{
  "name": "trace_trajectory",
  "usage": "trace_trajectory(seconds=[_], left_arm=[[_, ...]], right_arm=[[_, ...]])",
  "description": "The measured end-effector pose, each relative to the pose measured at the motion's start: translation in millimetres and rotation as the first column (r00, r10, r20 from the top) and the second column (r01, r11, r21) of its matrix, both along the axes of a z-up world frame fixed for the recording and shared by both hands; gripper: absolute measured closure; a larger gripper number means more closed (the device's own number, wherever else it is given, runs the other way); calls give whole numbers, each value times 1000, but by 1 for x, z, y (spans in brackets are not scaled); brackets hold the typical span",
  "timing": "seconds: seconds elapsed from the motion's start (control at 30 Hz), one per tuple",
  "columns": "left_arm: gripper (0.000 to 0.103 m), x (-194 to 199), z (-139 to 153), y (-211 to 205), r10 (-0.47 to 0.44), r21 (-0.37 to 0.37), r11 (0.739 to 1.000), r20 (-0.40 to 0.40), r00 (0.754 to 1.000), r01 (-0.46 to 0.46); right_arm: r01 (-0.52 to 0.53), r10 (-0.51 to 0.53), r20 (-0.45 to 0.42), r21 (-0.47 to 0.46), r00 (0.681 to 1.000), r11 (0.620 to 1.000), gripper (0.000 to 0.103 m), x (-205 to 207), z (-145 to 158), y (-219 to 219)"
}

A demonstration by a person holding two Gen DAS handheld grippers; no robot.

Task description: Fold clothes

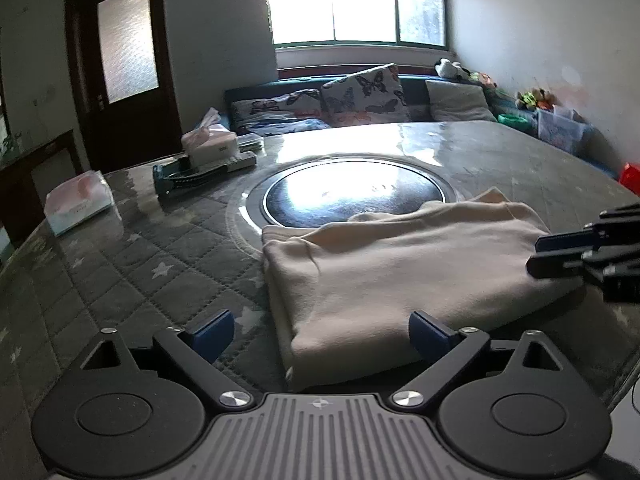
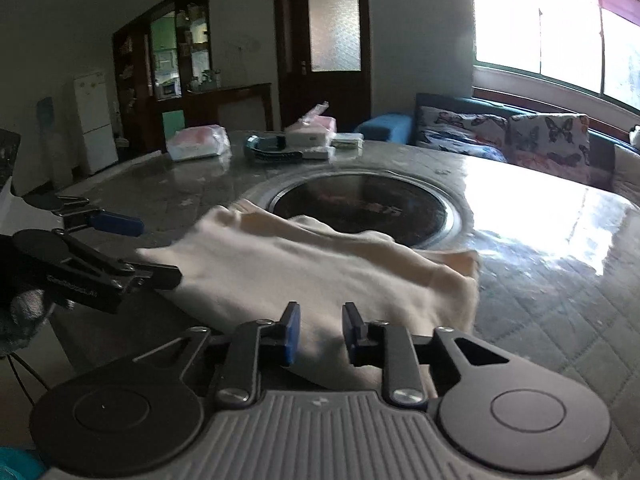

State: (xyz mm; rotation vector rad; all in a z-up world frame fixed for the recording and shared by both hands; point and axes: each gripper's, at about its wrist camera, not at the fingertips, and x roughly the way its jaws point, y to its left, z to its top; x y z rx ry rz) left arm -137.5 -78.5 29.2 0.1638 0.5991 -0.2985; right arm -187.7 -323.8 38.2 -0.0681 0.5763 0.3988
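While the cream garment (image 1: pixel 400 276) lies folded into a thick stack near the close edge of the quilted surface (image 1: pixel 132 248), its far edge draped over the rim of the round inset plate (image 1: pixel 352 196), neither tool grips it. With jaws spread wide, the left tool (image 1: pixel 320 336) straddles the stack's near corner and holds nothing; the right tool (image 2: pixel 320 332) hovers over the opposite end with a narrow gap between its blue pads, also bare. A hasty pinch could likely catch only the top layer and drag the fold apart, or slide the stack on the glossy cover. At the far left, a tissue box (image 1: pixel 208 140) shows tissue poking out, and a soft tissue pack (image 1: pixel 78 202) lies nearer
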Motion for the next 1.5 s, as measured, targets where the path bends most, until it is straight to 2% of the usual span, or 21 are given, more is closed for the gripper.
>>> trace_trajectory(seconds=[0.13,0.23,0.3,0.43,0.57,0.73,1.03,1.4,1.5], left_arm=[[1,3,1,9,60,-21,998,0,998,-60],[0,8,2,19,114,-42,993,-9,993,-114],[0,10,-1,22,153,-26,988,-8,988,-153],[0,16,-9,31,185,-29,982,-39,982,-186],[0,16,-12,31,185,-33,982,-44,982,-186],[0,18,-13,30,187,-32,982,-56,981,-189],[0,20,-15,32,183,-44,981,-76,980,-187],[0,23,-16,35,174,-63,982,-90,981,-180],[0,24,-16,37,172,-74,981,-99,980,-180]], right_arm=[[-25,25,-3,4,1000,1000,71,4,-2,10],[-34,34,-17,-1,999,999,69,7,-8,15],[-33,33,-30,-15,999,999,68,9,-14,16],[-36,36,-28,-13,999,999,68,8,-13,15],[-21,21,-18,12,1000,1000,64,10,-2,8],[55,-54,-11,15,998,998,63,27,5,-13],[199,-195,-87,39,977,979,65,73,-16,-53],[148,-146,-59,44,988,988,66,90,-1,-30],[136,-133,-73,40,988,990,72,103,-4,-19]])
